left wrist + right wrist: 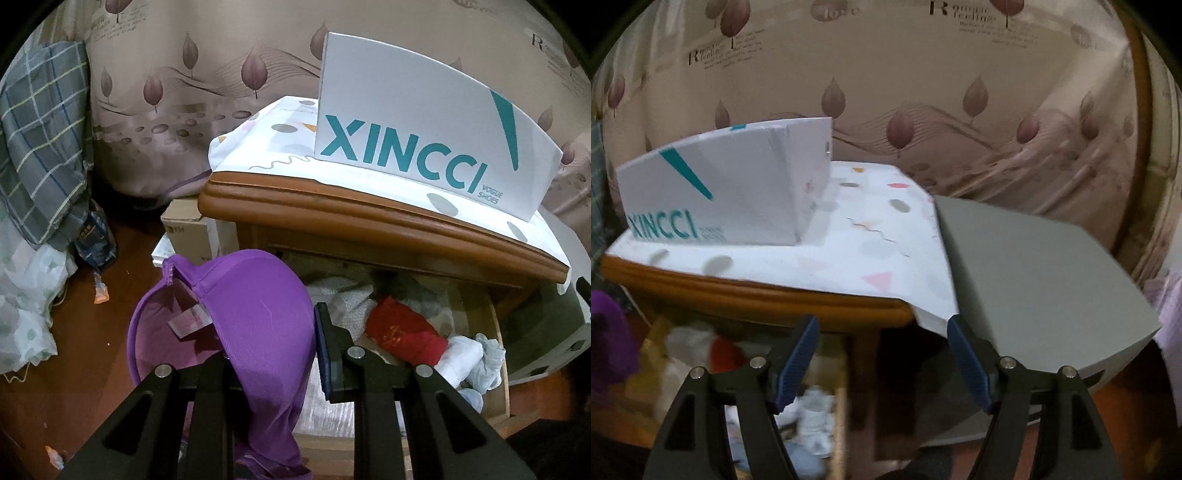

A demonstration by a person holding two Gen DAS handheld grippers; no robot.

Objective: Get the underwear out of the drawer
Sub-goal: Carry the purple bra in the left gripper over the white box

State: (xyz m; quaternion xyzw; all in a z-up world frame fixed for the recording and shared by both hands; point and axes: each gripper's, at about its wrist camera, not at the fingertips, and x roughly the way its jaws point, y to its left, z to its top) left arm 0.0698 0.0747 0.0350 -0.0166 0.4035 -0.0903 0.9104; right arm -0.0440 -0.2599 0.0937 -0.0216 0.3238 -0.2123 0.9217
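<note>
White shoe box (424, 122) with teal lettering upright on nightstand top, on white cloth (258, 147) with coloured spots. Cloth overhangs rounded wooden edge (295, 206). Grey box (1034, 280) just beside nightstand, right in right wrist view. Leaf-print curtain (166, 92) behind. Plaid fabric (40, 140) heaped at left, above pale plastic bag (26, 295). Cardboard box (188, 229) on dark wooden floor (92, 350), beside nightstand. Small litter scraps on floor.
</note>
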